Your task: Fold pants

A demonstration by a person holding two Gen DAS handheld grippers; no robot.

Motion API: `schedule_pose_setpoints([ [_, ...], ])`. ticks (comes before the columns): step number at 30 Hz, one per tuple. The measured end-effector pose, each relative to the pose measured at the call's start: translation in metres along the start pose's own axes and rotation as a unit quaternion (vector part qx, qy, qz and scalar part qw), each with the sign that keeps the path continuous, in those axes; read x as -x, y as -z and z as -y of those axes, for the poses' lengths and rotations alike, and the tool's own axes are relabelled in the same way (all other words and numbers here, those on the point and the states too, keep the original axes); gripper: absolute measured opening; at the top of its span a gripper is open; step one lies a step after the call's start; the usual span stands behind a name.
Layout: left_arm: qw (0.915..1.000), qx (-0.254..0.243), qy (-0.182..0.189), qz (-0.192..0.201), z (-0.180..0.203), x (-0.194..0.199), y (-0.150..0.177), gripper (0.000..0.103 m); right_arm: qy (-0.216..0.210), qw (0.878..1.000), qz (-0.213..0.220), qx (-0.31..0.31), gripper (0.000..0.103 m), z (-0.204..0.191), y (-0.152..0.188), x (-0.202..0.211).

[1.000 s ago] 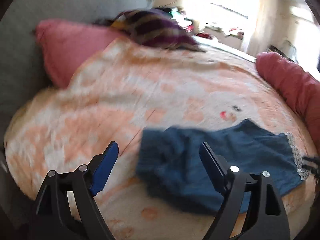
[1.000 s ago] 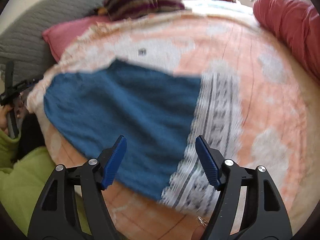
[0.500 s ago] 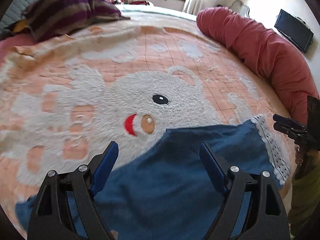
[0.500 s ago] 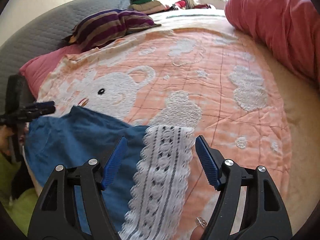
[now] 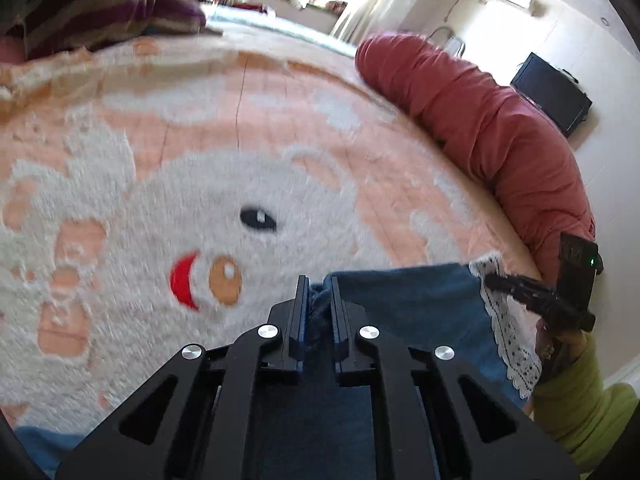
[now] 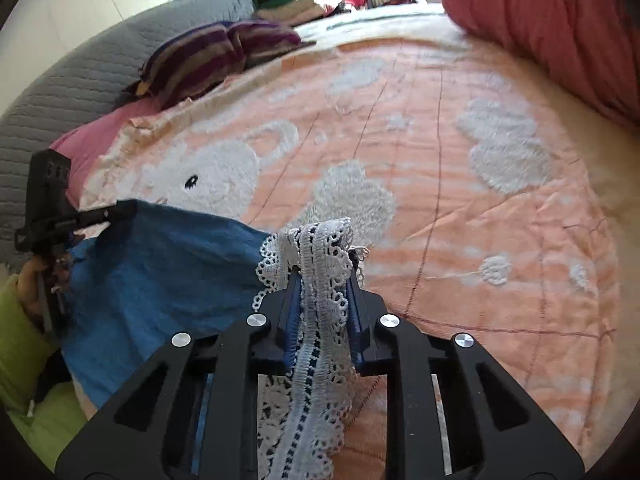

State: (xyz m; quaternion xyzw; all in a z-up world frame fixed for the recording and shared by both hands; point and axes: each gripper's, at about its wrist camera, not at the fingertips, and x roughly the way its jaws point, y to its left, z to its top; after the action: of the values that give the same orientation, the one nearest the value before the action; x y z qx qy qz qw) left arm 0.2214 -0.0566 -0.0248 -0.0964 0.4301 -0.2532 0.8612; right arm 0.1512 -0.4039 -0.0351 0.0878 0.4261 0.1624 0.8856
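The blue pants (image 5: 420, 312) with a white lace hem (image 5: 504, 332) lie at the near edge of a peach bear-print blanket (image 5: 240, 128). My left gripper (image 5: 319, 280) is shut on a bunched blue edge of the pants. My right gripper (image 6: 322, 276) is shut on the lace hem (image 6: 320, 320), with the blue cloth (image 6: 160, 280) stretched to its left. Each gripper shows in the other's view: the right one (image 5: 520, 288) at the lace corner, the left one (image 6: 100, 214) at the blue corner.
A long red bolster (image 5: 480, 120) lines the right side of the bed. A striped purple pillow (image 6: 208, 56) and a pink pillow (image 6: 96, 140) lie at the far left by a grey headboard (image 6: 72, 80). A green sleeve (image 5: 576, 400) is near.
Both grippers were open above the pants half a second ago. Now both have closed, the left on the blue edge and the right on the lace hem.
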Motion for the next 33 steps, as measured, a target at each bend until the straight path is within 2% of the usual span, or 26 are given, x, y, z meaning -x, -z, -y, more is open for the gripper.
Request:
schedule_pose_setpoints([
  [1,0.9999,-0.005,-0.012,-0.004,0.001,-0.004,0.0,0.008,0.001,1.0,-0.005,0.001,0.014,0.001,0.0,-0.003],
  [3,0.9987,-0.001,-0.033,-0.038,-0.004,-0.023,0.006,0.009,0.014,1.0,-0.024,-0.011,0.018,0.006,0.001,-0.013],
  [5,0.997,0.003,-0.055,-0.054,-0.009,-0.036,0.015,0.017,0.014,0.999,-0.032,-0.013,0.022,0.007,0.002,-0.016],
  [6,0.9974,0.01,-0.05,-0.051,-0.012,-0.036,0.017,0.017,0.012,0.999,-0.033,-0.011,0.023,0.006,0.002,-0.016],
  [8,0.9979,0.022,-0.044,-0.043,-0.017,-0.032,0.015,0.02,0.001,0.999,-0.035,-0.007,0.04,0.004,0.001,-0.014],
  [10,0.9974,0.015,-0.065,-0.029,-0.014,-0.02,0.014,0.037,-0.016,0.999,-0.033,-0.015,0.049,0.006,-0.001,-0.011],
  [15,0.9966,-0.025,-0.079,0.006,0.007,0.022,0.024,0.038,-0.025,0.997,-0.04,-0.058,0.049,0.026,-0.012,-0.022],
  [16,0.9965,-0.032,-0.077,0.006,0.012,0.027,0.029,0.038,-0.029,0.997,-0.049,-0.06,0.047,0.027,-0.011,-0.028],
  [19,0.9944,-0.053,-0.09,-0.014,0.022,0.032,0.054,0.038,-0.028,0.998,-0.056,-0.015,0.028,0.014,-0.008,-0.033],
  [20,0.9914,-0.059,-0.112,-0.031,0.023,0.027,0.065,0.038,-0.057,0.997,-0.053,-0.01,0.011,0.009,-0.009,-0.029],
  [22,0.9887,-0.056,-0.131,-0.046,0.019,0.025,0.078,0.038,-0.043,0.999,-0.031,0.006,0.011,0.002,-0.01,-0.017],
  [23,0.9892,-0.053,-0.131,-0.04,0.018,0.025,0.08,0.038,-0.026,0.999,-0.015,0.023,0.011,-0.004,-0.012,-0.009],
  [25,0.9896,-0.046,-0.131,-0.037,0.018,0.026,0.077,0.038,-0.015,1.0,0.006,0.021,0.011,-0.005,-0.019,0.003],
  [27,0.9897,-0.042,-0.134,-0.03,0.019,0.027,0.071,0.038,0.0,0.999,0.006,0.033,0.011,-0.007,-0.024,0.002],
  [30,0.9879,-0.042,-0.146,-0.03,0.018,0.022,0.068,0.038,0.022,0.999,-0.014,0.046,0.011,-0.005,-0.029,-0.015],
  [33,0.99,-0.03,-0.135,-0.026,0.011,0.021,0.073,0.038,0.039,0.997,-0.055,0.037,0.014,0.004,-0.021,-0.042],
])
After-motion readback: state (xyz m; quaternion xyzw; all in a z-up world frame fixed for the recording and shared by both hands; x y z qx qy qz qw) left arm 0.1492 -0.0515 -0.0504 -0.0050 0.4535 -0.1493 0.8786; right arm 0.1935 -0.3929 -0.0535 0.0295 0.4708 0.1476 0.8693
